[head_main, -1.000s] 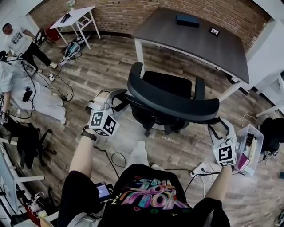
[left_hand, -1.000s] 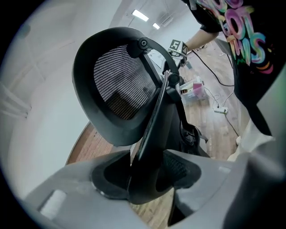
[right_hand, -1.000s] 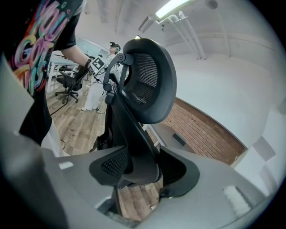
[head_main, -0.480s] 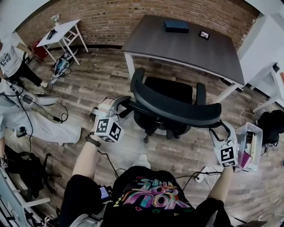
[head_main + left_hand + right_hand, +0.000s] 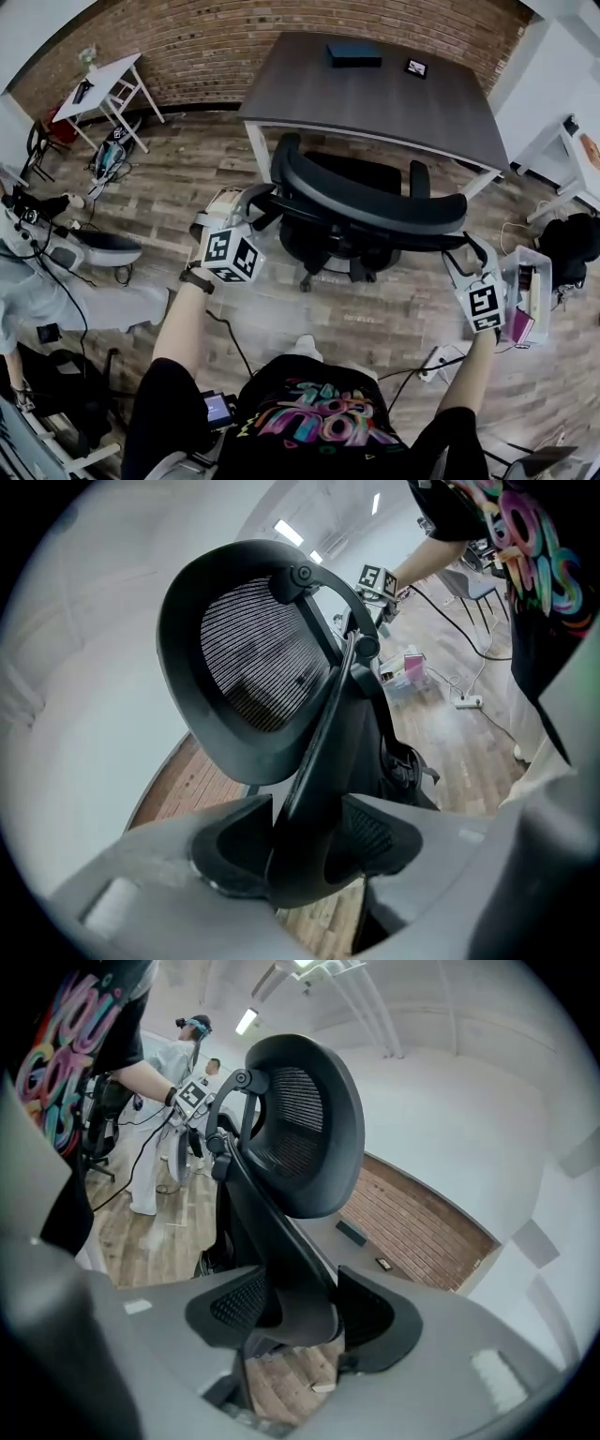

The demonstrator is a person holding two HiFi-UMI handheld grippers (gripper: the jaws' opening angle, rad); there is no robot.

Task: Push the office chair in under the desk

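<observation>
The black office chair [image 5: 366,202] stands with its back to me and its seat at the front edge of the dark desk [image 5: 375,89]. My left gripper [image 5: 255,199] is shut on the left end of the curved backrest. At the right end my right gripper [image 5: 459,248] is shut on the backrest too. In the left gripper view the mesh backrest [image 5: 248,667] rises ahead, with the left gripper [image 5: 305,841] clamping the frame's edge between its pads. The right gripper view shows the backrest [image 5: 300,1119] from the other side, its frame pinched in the right gripper [image 5: 300,1312].
A black box [image 5: 353,54] and a small frame [image 5: 415,67] lie on the desk. A clear plastic box [image 5: 525,295], a power strip [image 5: 436,361] and a black bag [image 5: 567,248] are on the floor at right. Left: a white table [image 5: 98,80], cables, a person [image 5: 56,291].
The chair has rolled forward toward the desk with both grippers still on its backrest; its seat now reaches the desk's front edge. The person at left has shifted.
</observation>
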